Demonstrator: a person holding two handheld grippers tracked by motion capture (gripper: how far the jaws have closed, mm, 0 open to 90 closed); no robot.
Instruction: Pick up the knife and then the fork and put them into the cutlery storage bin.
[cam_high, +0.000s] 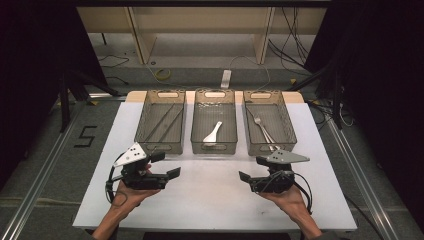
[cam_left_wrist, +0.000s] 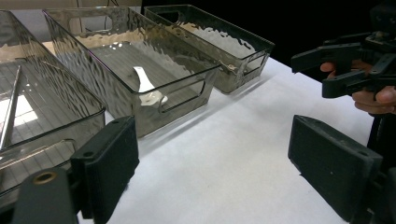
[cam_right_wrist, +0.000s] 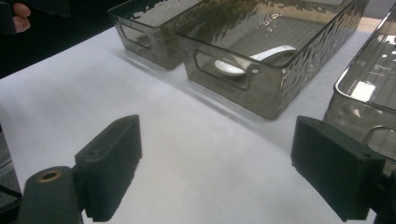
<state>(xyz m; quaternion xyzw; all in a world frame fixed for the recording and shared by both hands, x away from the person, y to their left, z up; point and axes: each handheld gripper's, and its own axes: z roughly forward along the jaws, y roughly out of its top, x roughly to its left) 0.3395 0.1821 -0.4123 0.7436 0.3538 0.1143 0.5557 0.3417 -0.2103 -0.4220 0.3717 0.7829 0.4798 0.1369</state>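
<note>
While both claws hover low over the bare white table (cam_high: 210, 200), nothing is gripped, and the risks lie in the next reach. The left claw (cam_high: 167, 165) stands wide with nothing between its jaws, as the left gripper view shows, and the right claw (cam_high: 247, 179) is equally wide and empty, its jaws framing bare table in the right gripper view. Three smoky plastic bins sit side by side across the far half of the table: the left bin (cam_high: 161, 100) holds what look like chopsticks (cam_high: 165, 121), the middle bin (cam_high: 214, 100) holds a white spoon (cam_high: 213, 132), and the right bin (cam_high: 265, 101) holds forks (cam_high: 263, 130).

The spoon lies flat on the floor of the middle bin, its bowl toward the near wall, and it appears to be the likeliest target since both claws point inward toward that bin. A claw coming in low could strike the near wall of the bin and shove it, because the bins are light and stand loose on the table. The walls are high, so a wide claw entering at a slant may catch the rim. A flat, smooth spoon could also slip out of the pads or tip if pinched near one end. With both claws aimed toward the middle, they could collide if they move together.
</note>
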